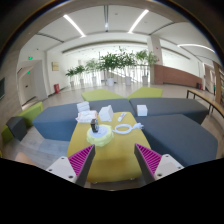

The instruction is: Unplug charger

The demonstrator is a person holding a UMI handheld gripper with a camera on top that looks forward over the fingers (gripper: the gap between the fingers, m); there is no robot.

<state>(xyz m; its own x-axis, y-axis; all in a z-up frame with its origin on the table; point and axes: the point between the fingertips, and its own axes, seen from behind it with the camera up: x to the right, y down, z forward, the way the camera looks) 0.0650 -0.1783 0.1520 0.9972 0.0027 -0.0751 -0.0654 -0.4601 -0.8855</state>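
Charger [97, 126]: small dark block, standing upright on the yellow-green bench [112, 160], slightly left of frame centre. Too small to tell its plug or socket details.

Cable [124, 128]: white, thin, lying in a loose loop on the bench just right of the charger, at frame centre. Whether its end sits in the charger cannot be told.

Position relative to tongs [113, 160]: both items lie beyond the fingertips, well apart from them, roughly in line with the gap between the two fingers.
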